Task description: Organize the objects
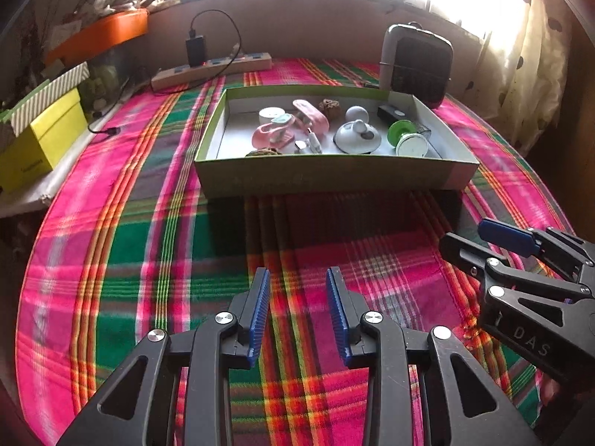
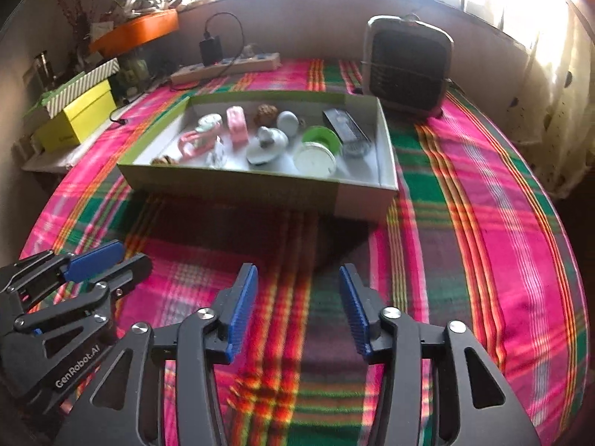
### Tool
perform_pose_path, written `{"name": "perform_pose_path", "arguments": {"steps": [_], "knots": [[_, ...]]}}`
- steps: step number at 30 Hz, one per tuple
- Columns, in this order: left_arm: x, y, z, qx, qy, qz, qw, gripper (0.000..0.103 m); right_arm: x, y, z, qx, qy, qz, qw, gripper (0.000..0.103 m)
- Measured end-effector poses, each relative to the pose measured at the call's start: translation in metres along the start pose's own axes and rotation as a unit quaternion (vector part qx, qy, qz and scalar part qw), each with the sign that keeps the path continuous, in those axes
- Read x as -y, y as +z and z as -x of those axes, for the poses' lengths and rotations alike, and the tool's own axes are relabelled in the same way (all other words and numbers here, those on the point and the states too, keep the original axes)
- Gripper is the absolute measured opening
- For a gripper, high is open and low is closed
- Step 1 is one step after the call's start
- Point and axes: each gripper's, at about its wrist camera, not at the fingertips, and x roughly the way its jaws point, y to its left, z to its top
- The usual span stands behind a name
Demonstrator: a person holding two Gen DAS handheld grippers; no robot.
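Ahead of both pairs of fingers, well beyond their tips, sits the shallow cardboard box point(image 1: 327, 180) point(image 2: 238, 186) on the plaid blanket point(image 1: 148, 252) point(image 2: 465, 223), already holding a jumble of small things. Seen from the left wrist, a pink clip point(image 1: 310, 113) lies toward the box's far side with a white round lid point(image 1: 357, 137) beside it and a green-and-white spool point(image 1: 407, 139) nearer its right wall; a small brown pinecone point(image 1: 330, 106) rests against the far wall. The right wrist view shows the same spool point(image 2: 318, 150) and a dark flat device point(image 2: 344, 124) near the right wall.

Nearer in, the left gripper point(image 1: 298, 312) has its blue-padded fingers spread apart over bare blanket, gripping nothing. The right gripper point(image 2: 298, 308) is likewise parted wide and empty, and it lies just beside the left one.

Farther out, past the box, stand a grey space heater point(image 1: 416, 63) point(image 2: 407, 63) to the right and a power strip point(image 1: 212, 68) point(image 2: 227, 67) with a black charger to the left. A yellow box point(image 1: 44, 141) point(image 2: 78, 120) sits off the blanket's left edge.
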Motion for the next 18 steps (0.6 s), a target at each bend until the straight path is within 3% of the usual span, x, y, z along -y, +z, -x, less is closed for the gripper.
{"name": "perform_pose_path", "arguments": {"steps": [18], "knots": [[0.016, -0.011, 0.005, 0.009, 0.022, 0.000, 0.9997, 0.037, 0.006, -0.027, 0.011, 0.004, -0.036, -0.013, 0.999, 0.061]]}}
